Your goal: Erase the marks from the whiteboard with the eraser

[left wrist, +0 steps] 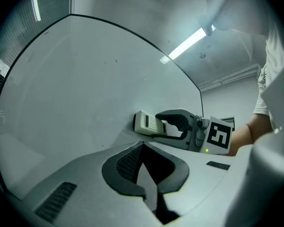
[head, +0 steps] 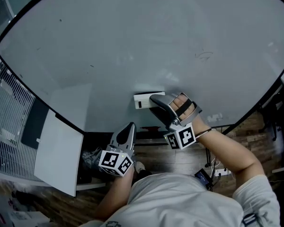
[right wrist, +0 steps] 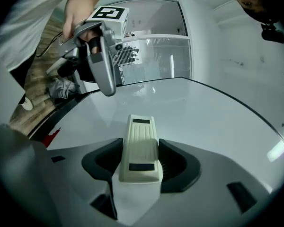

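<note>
The cream, ribbed eraser [right wrist: 141,143] is clamped between the fingers of the right gripper [head: 155,100], one dark pad pressed to each long side. Its far half sticks out past the fingertips. It lies flat against the whiteboard [head: 132,41], low on the board and just above the bottom edge. The person's right hand [head: 184,105] wraps the gripper's handle, with the forearm reaching in from the lower right. This gripper lies almost level along the board, its tips pointing to the person's left.

The left gripper [head: 129,127] is held lower and to the left, well apart from the eraser. It points up at the board's bottom edge. Its fingers are closed tip to tip and nothing is between them.

There is one eraser and there are two grippers. Each gripper carries one marker cube, the left one [head: 116,162] and the right one [head: 181,137].

One faint scribbled mark [head: 204,56] shows on the board, up and to the right of the eraser, and a few tiny dark specks sit further left. Wood-plank floor [head: 248,131] shows beneath the board.
</note>
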Demonstrator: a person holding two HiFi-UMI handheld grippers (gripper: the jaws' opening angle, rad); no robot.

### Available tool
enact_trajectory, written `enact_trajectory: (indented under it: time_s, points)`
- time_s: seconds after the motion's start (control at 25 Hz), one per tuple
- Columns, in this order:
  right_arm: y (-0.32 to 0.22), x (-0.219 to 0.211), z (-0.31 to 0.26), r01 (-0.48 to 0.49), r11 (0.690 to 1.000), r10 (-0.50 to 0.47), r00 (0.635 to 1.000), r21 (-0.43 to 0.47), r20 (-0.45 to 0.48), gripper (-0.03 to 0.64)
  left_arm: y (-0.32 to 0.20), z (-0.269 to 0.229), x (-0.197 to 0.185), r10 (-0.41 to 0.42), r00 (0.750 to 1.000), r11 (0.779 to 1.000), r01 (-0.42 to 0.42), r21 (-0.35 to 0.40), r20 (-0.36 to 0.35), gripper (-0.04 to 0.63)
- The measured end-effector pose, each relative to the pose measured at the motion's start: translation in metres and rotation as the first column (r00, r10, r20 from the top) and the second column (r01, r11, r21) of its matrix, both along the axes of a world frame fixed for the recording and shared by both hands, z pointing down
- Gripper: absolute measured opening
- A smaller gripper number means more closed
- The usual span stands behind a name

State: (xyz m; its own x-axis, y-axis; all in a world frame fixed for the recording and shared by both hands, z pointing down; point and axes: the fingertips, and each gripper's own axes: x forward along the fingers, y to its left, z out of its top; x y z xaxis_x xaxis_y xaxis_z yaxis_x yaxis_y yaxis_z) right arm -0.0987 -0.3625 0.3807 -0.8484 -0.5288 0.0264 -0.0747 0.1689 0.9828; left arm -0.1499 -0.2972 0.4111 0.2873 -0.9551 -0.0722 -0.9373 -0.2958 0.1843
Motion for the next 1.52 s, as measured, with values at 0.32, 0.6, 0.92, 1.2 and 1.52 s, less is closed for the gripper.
enact_trajectory:
  time_s: [0.32,0.6,0.92,1.2,1.52]
  points:
    - [0.003,-0.012,-0.006,0.015,0.999,-0.012,0.998,0.040,-0.065,0.242,0.006,0.005,-0.014,-0.029,0.999,1.000,0.029,-0.006,-0.020,0.006]
    - [0.005,-0.026,-0.073,0.019,0.993,-0.020,1.000,0.117,0.002,0.242,0.010,0.001,-0.020,-0.039,0.999,0.999,0.040,0.009,-0.036,0.006]
    - [0.005,-0.023,-0.193,-0.006,0.972,-0.030,0.988,0.235,0.149,0.242,0.016,-0.005,-0.027,-0.057,0.998,0.998,0.059,0.037,-0.041,0.006]
    - [0.002,-0.006,-0.277,-0.052,0.963,-0.034,0.950,0.265,0.310,0.242,0.020,-0.005,-0.035,-0.076,0.997,0.997,0.077,0.028,-0.032,0.006]
    - [0.003,-0.015,-0.235,-0.047,0.973,-0.023,0.955,0.228,0.295,0.242,0.028,-0.009,-0.041,-0.085,0.996,0.996,0.086,0.025,-0.018,0.006]
